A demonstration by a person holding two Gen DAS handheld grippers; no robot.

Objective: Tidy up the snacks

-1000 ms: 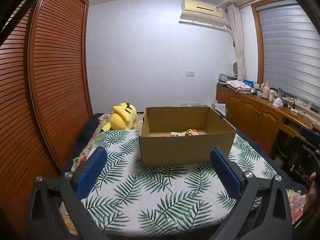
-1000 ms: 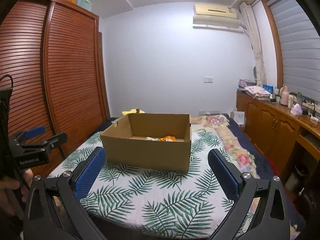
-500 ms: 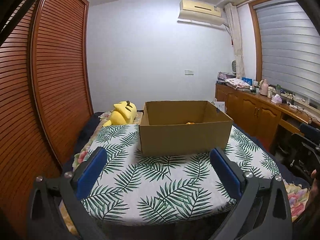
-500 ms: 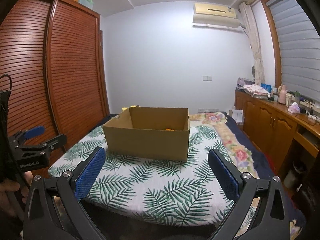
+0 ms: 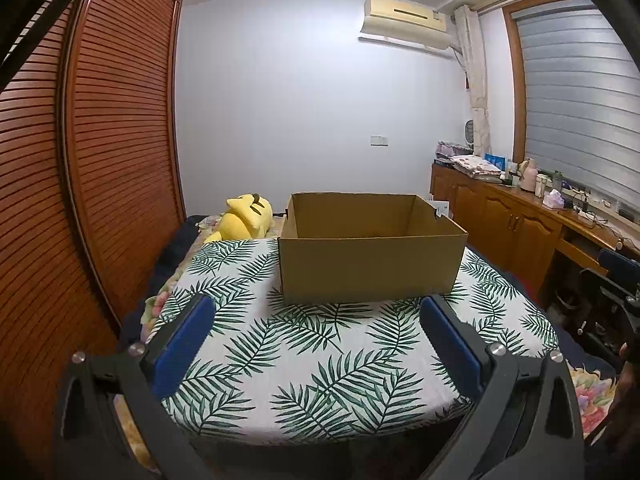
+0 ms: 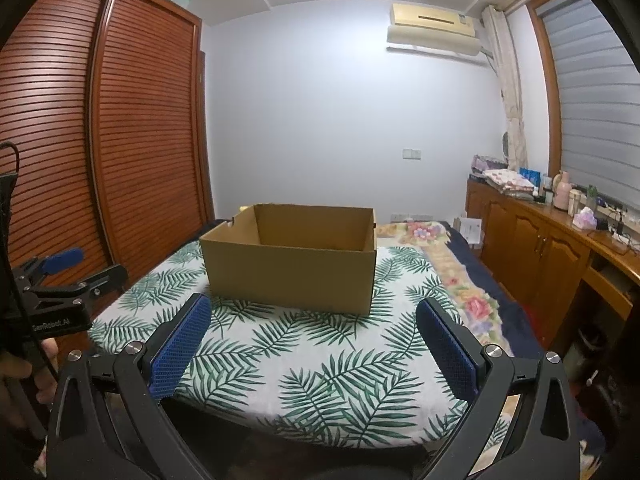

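Observation:
An open brown cardboard box (image 5: 370,268) (image 6: 290,276) stands on a table covered with a palm-leaf cloth (image 5: 320,360) (image 6: 304,360). Its front wall hides whatever lies inside; no snacks show from this height. My left gripper (image 5: 320,340) hangs open in front of the table's near edge, well short of the box, with nothing between its blue pads. My right gripper (image 6: 312,340) is likewise open and empty, level with the near edge. The left gripper (image 6: 66,276) also shows at the left border of the right wrist view, held by a hand.
A yellow plush toy (image 5: 244,218) lies behind the box on the left. Slatted wooden wardrobe doors (image 5: 100,160) run along the left. A floral bedspread (image 6: 460,280) and a wooden sideboard (image 6: 560,248) with bottles and folded cloth fill the right side.
Both grippers have dropped lower and pulled back from the table. The snack packets seen inside the box a second ago are now hidden behind its front wall.

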